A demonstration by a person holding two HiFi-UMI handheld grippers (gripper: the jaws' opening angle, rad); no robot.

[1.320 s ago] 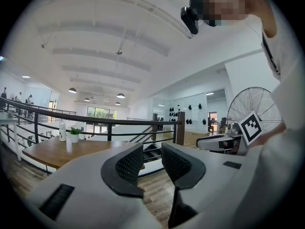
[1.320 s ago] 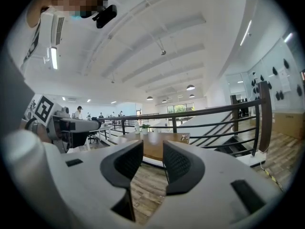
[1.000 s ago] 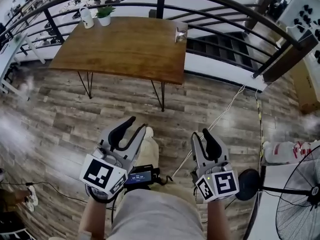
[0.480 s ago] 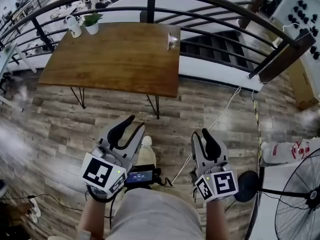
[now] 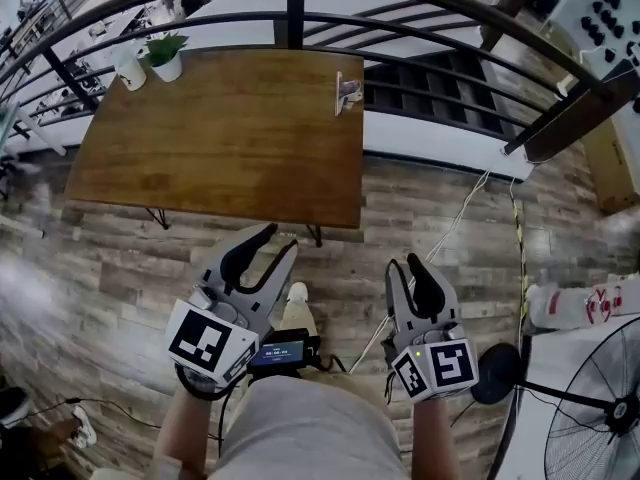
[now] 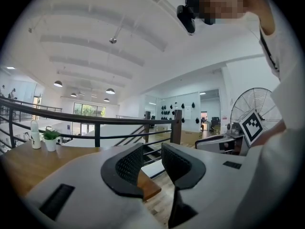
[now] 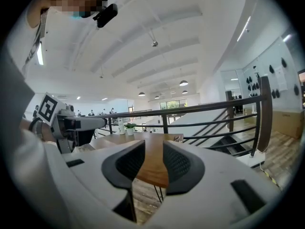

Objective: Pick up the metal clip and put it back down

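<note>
The metal clip stands at the far right edge of the wooden table; in the right gripper view the clip is a small shape just above the right jaw. My left gripper is held in front of the table's near edge, open, with nothing between its jaws. My right gripper hangs over the plank floor, short of the table's near right corner. Its jaws have just closed a little and still stand open and empty. Both are far from the clip.
A potted plant and a white bottle sit at the table's far left corner. A black railing curves behind the table, with stairs beyond it. A fan, a white bag and a cable are on the floor at right.
The table has drawn nearer in the head view and its near edge now lies just ahead of the left gripper. Both grippers have advanced with the person.
</note>
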